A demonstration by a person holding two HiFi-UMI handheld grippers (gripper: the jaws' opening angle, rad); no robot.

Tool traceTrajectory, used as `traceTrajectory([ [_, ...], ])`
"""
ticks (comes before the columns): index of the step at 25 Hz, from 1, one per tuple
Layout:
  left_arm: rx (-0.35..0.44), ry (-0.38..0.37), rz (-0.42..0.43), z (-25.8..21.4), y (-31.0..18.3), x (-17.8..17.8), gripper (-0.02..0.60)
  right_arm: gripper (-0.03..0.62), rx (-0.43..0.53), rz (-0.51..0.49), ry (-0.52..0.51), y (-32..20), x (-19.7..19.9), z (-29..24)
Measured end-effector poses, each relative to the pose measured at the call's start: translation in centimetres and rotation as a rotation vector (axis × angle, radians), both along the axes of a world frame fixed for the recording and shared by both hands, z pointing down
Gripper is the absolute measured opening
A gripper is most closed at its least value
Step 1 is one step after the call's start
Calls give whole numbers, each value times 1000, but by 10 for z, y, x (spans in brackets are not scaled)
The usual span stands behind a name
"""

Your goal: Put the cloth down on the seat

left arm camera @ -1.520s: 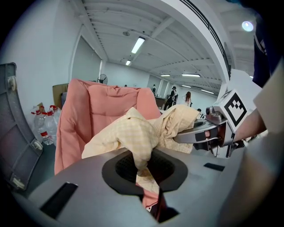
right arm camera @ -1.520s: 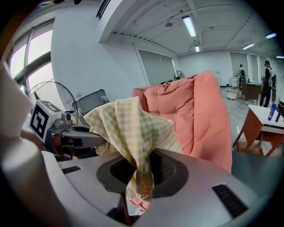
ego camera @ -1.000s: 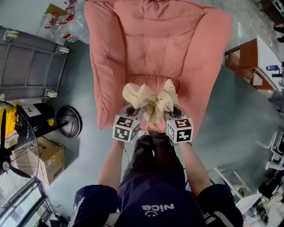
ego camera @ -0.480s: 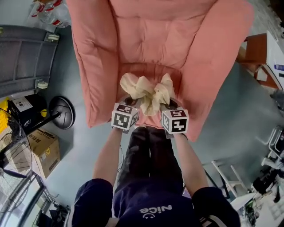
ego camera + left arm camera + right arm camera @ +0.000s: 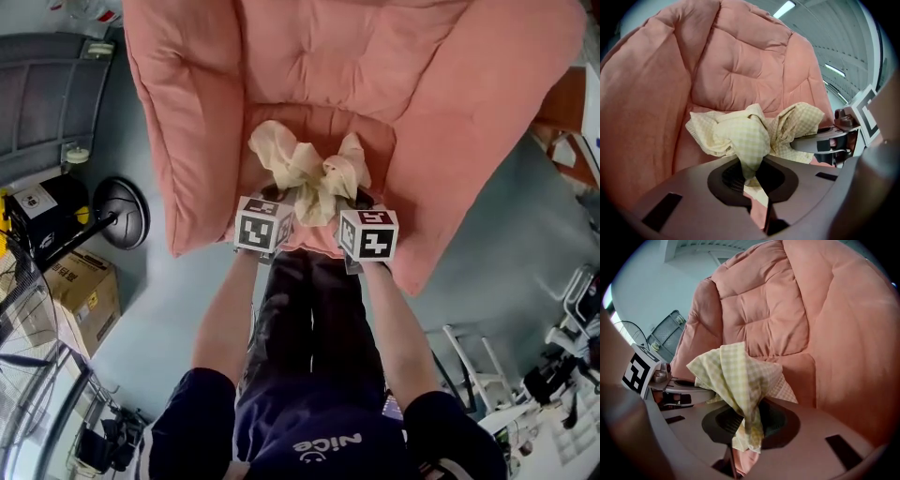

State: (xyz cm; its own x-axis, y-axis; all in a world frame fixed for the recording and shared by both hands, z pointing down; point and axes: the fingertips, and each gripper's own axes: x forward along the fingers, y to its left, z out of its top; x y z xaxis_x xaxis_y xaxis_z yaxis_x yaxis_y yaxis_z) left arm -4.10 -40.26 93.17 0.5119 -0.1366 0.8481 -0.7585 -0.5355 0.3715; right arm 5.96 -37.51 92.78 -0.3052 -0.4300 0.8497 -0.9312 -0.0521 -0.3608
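Cloth (image 5: 307, 173) ran left-right, each end pinched in left gripper (image 5: 276, 194) and right gripper (image 5: 360, 198) fingers; had advanced farther over seat (image 5: 377, 148).

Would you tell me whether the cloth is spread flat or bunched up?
Bunched up: the cloth is gathered in crumpled folds, not flat.

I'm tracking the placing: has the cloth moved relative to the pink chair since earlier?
Yes, slightly. The cloth, held by the left gripper and right gripper, has gone farther in over the seat, past the front end of the armrest.
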Motion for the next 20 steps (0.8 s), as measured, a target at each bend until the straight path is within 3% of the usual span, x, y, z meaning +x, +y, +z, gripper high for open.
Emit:
traceTrajectory([
  [7, 18, -42, -68, 9, -10, -12, 52, 99, -32, 15, -13, -11, -8, 5],
  [9, 30, -76, -95, 4, -10, -18, 61, 140, -32, 31, -12, -10, -9, -2],
  [13, 39, -96, -143, -6, -11, -23, 190, 206, -7, 60, -2, -10, -4, -18],
  [20, 43, -113, -170, -45, -12, -27, 245, 214, 51, 77, -32, -9, 3, -74],
])
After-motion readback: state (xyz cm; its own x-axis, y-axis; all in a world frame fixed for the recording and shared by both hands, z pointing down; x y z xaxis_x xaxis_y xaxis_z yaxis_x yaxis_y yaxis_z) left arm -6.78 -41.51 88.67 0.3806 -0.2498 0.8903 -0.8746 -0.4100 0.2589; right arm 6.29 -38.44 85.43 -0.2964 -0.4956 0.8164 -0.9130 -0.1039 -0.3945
